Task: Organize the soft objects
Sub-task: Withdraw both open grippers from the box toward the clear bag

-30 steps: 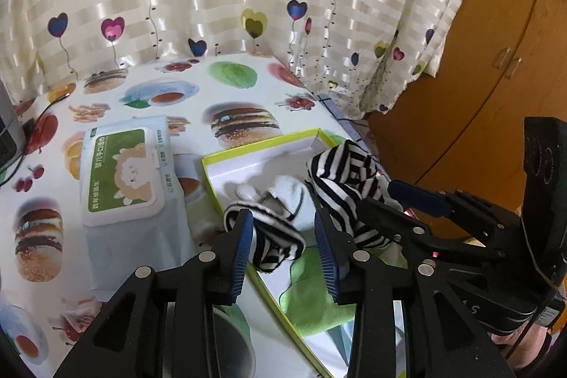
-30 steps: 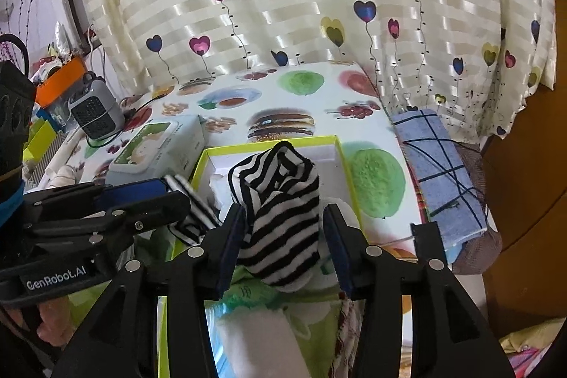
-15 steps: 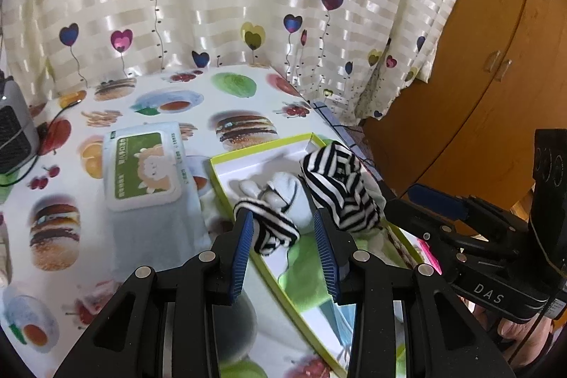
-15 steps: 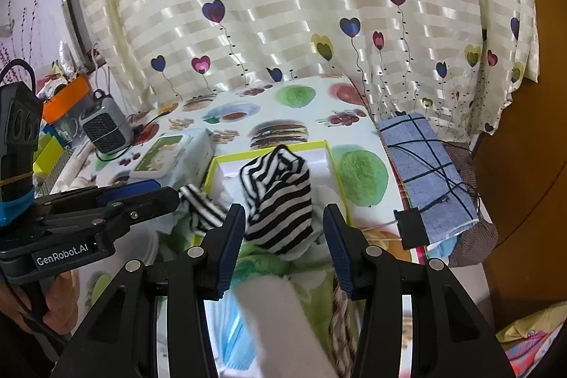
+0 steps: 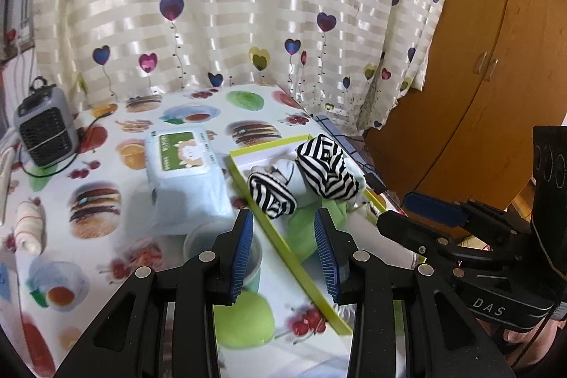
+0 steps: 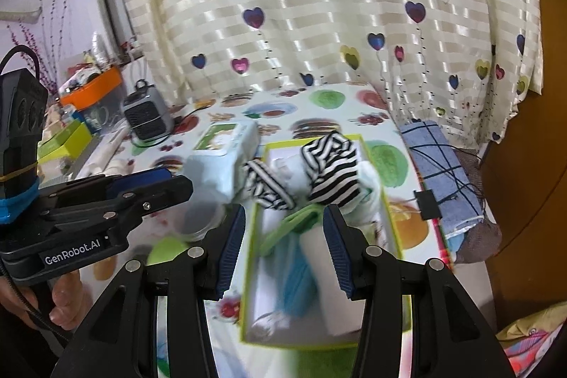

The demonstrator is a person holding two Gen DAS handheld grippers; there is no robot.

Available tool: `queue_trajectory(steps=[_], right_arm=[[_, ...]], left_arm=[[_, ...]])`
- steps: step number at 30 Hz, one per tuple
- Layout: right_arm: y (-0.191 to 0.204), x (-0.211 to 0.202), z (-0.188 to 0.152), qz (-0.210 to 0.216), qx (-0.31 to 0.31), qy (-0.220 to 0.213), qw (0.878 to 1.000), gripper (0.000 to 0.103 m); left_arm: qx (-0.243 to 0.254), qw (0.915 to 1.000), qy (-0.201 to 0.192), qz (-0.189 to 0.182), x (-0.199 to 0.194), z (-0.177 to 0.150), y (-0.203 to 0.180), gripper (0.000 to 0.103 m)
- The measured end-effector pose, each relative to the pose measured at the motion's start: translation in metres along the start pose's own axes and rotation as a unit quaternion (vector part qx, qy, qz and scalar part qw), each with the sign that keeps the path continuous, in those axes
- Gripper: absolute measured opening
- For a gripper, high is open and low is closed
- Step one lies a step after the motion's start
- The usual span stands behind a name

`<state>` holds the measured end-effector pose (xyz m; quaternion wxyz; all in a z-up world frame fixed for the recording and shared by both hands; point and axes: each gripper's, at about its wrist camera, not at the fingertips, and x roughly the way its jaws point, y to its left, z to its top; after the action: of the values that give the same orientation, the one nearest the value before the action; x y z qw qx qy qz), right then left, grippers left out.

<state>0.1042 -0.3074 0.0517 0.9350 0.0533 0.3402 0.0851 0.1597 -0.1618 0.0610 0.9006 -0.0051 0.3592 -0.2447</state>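
**Socks in the box, both tongs empty**

Socks first: two black-and-white striped socks. One striped sock (image 5: 327, 170) sits humped up at the far end of the yellow-green box (image 5: 294, 257), on top of some white fabric. The other striped sock (image 5: 271, 195) droops over the box's left rim, right beside the wipes pack (image 5: 186, 179). Deeper in the box there's a green cloth (image 6: 290, 225), a blue cloth (image 6: 296, 275) and a white roll (image 6: 333, 282), all a bit blurry in the right wrist view.

Left gripper (image 5: 283, 252) hangs above the box's near-left edge with its jaws spread apart and nothing between them. Right gripper (image 6: 283, 248) is over the middle of the box, jaws spread too, not touching any cloth.

Around the box: a pale cup (image 5: 221, 248) just near the wipes, a small grey heater (image 5: 44, 133) with a black cord at the far left, and a rolled striped towel (image 5: 30, 227) at the left edge. The tablecloth (image 5: 106, 254) is white with burgers, fruit and cherries printed on it. Behind it hangs a cream striped curtain (image 5: 230, 6) with heart balloons. A wooden cabinet (image 5: 496, 77) stands on the right, and a blue checked cloth (image 6: 437, 176) lies off the table's right side.
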Motion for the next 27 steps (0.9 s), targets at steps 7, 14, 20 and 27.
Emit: queue_trajectory(steps=[7, 14, 20, 27], right_arm=[[0.018, -0.015, -0.007, 0.005, -0.011, -0.004, 1.000, 0.047], [0.038, -0.018, -0.010, 0.016, -0.028, 0.001, 0.999, 0.047], [0.053, -0.017, -0.013, 0.029, -0.038, 0.004, 0.999, 0.047], [0.069, -0.010, -0.014, 0.046, -0.050, 0.006, 0.998, 0.047]], left_arm=[[-0.004, 0.9999, -0.007, 0.008, -0.023, -0.017, 0.003, 0.034], [-0.016, 0.9997, -0.005, 0.020, -0.035, -0.029, 0.013, 0.034], [-0.028, 0.9993, -0.010, 0.024, -0.046, -0.037, 0.026, 0.034], [-0.050, 0.9983, -0.007, 0.031, -0.049, -0.047, 0.047, 0.034]])
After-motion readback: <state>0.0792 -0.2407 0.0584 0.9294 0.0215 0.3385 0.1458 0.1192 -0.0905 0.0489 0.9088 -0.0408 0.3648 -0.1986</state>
